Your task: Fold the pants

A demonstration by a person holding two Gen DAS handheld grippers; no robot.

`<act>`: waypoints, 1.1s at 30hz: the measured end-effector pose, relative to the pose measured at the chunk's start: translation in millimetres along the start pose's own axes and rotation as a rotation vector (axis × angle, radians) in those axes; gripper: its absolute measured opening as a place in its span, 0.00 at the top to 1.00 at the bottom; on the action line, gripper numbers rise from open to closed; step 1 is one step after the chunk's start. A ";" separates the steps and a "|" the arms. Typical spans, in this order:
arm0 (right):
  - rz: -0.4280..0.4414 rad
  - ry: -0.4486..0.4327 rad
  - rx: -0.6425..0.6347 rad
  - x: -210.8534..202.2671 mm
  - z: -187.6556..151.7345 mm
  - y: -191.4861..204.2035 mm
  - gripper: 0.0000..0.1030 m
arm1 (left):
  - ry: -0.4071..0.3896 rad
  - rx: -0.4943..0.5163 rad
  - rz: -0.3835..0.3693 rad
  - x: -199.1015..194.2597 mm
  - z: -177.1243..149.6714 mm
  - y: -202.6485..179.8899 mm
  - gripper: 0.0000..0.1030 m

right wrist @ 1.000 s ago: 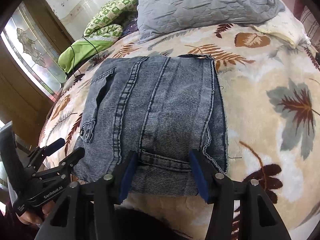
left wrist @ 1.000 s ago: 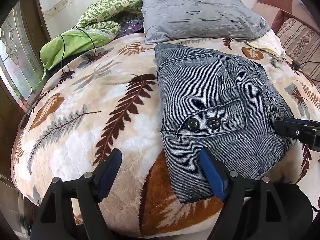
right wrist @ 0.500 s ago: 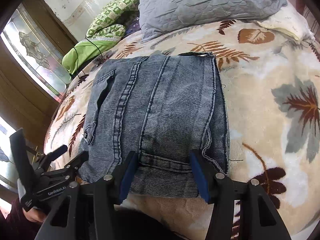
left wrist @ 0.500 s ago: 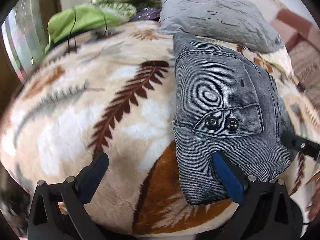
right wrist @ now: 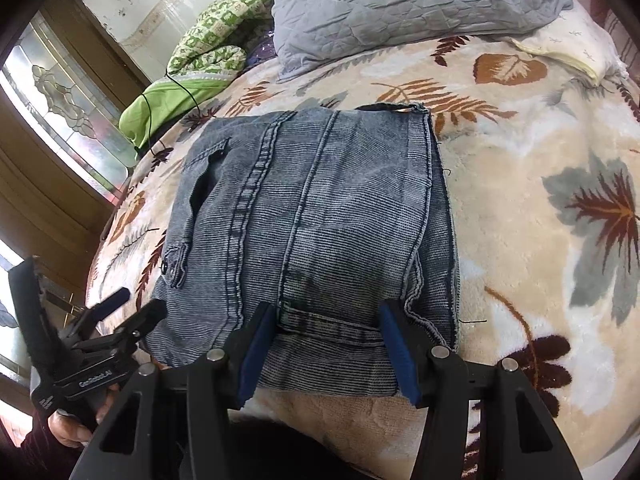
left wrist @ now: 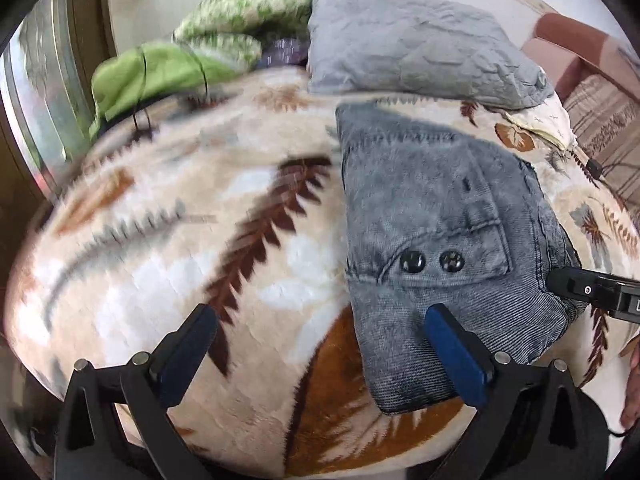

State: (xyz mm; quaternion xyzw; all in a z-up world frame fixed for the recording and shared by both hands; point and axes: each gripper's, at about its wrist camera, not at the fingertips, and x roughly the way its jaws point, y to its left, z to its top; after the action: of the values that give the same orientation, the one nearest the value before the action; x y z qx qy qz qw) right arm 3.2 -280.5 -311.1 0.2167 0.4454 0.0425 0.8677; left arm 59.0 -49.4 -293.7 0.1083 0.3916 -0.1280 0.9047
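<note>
- The pants (right wrist: 312, 224), grey-blue ribbed denim, lie folded into a compact rectangle on the leaf-patterned blanket (right wrist: 540, 208) that covers the bed, near its front edge.
- In the left wrist view the pants (left wrist: 444, 216) show a flapped pocket with two dark snaps (left wrist: 414, 261), facing up.
- The left gripper (left wrist: 320, 344) has its blue-padded fingers (left wrist: 454, 354) spread wide apart; the right-hand finger lies over the near left corner of the pants, the other over bare blanket (nothing is clamped between them).
- The right gripper (right wrist: 326, 350) also has its fingers well apart, straddling the near edge of the folded pants at the belt-loop seam without pinching it.
- From the right wrist view the left gripper (right wrist: 132, 306) sits just beside the pants' left corner, held in a hand (right wrist: 72, 426).
- A grey quilted pillow (right wrist: 400, 4) lies beyond the pants at the far side of the bed, with a green patterned cloth (right wrist: 208, 44) to its left.
- A black cable (right wrist: 180, 88) trails over the green cloth.
</note>
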 end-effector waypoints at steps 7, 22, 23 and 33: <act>-0.027 -0.014 -0.034 2.0 -2.3 11.1 0.33 | -0.108 0.048 0.048 -20.0 1.7 0.2 0.00; -0.091 -0.190 -0.054 -63.2 4.4 38.1 0.32 | -0.168 0.016 0.109 -58.8 10.3 13.6 0.00; -0.088 -0.202 -0.057 -68.3 6.0 39.6 0.32 | -0.170 0.018 0.112 -62.5 12.0 13.0 0.00; -0.062 -0.268 -0.079 -99.6 11.1 55.1 0.32 | -0.183 -0.012 0.152 -99.0 29.6 14.1 0.00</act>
State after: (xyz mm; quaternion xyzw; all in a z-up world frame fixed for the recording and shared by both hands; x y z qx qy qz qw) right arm -41.1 -261.1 -207.5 0.1722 0.3301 0.0038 0.9281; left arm 18.3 -30.3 -199.6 0.1199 0.2986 -0.0661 0.9445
